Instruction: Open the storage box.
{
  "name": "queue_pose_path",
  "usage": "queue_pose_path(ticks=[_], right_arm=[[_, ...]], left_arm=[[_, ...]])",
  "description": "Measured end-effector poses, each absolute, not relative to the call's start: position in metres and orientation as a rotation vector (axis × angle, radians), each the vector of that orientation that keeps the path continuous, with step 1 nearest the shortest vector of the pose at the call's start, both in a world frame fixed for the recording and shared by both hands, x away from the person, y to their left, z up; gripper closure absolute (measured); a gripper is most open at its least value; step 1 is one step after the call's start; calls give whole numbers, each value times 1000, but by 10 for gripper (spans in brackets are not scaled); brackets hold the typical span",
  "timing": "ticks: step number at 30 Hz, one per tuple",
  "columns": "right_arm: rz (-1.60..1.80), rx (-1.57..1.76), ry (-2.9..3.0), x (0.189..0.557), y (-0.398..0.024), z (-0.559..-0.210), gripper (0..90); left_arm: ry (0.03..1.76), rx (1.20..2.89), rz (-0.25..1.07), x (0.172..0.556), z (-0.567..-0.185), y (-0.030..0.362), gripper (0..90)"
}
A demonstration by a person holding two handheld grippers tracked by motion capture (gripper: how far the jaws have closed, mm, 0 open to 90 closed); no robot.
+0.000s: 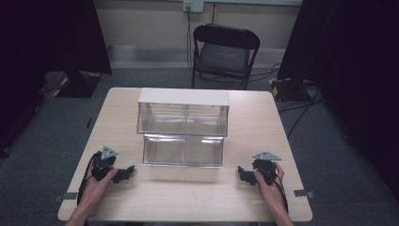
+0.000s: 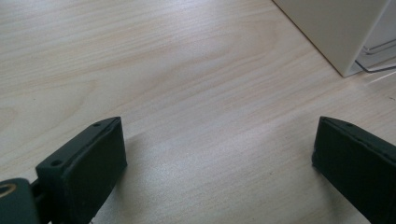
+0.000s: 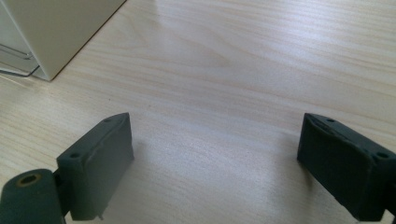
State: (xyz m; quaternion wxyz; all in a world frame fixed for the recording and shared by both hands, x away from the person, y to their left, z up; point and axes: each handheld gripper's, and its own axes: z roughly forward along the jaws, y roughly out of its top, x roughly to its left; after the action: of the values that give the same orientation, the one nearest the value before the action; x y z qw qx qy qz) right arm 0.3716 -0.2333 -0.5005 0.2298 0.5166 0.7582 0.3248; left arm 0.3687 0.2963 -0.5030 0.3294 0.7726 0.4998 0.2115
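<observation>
- The clear drawer cabinet stands near the middle of the light wooden table, a little toward its far edge; it has a flat white top and see-through walls, with a thin divider splitting the upper level into two compartments
- A clear drawer on the lower level is pulled out toward the person, its front wall well forward of the cabinet's front (nothing can be made out inside it)
- In the left gripper view a white corner of the cabinet shows at the upper right, resting on the tabletop; in the right gripper view the same sort of white corner shows at the upper left, above the wood grain of the table
- The left gripper rests low over the near left part of the table, held in the left hand; its jaws stand wide apart with bare wood between them, gripping nothing
- The right gripper sits at the near right, held in the right hand; its jaws are likewise spread wide and hold nothing
- Both grippers point inward toward each other, each well apart from the drawer, which lies between them and a little farther off
- A black folding chair stands beyond the table
</observation>
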Motion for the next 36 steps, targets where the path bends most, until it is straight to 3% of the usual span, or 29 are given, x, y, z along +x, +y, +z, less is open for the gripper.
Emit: queue_pose_path(ticks=[4, 8, 36], right_arm=[[894, 1421, 2086, 372, -233, -500, 98], [894, 1422, 2086, 372, -233, -500, 98], [893, 1421, 2086, 372, -233, -500, 98]], left_arm=[[1307, 2016, 550, 367, -502, 297, 49], [1313, 1993, 550, 365, -500, 297, 159], [1128, 2000, 513, 350, -479, 271, 159]])
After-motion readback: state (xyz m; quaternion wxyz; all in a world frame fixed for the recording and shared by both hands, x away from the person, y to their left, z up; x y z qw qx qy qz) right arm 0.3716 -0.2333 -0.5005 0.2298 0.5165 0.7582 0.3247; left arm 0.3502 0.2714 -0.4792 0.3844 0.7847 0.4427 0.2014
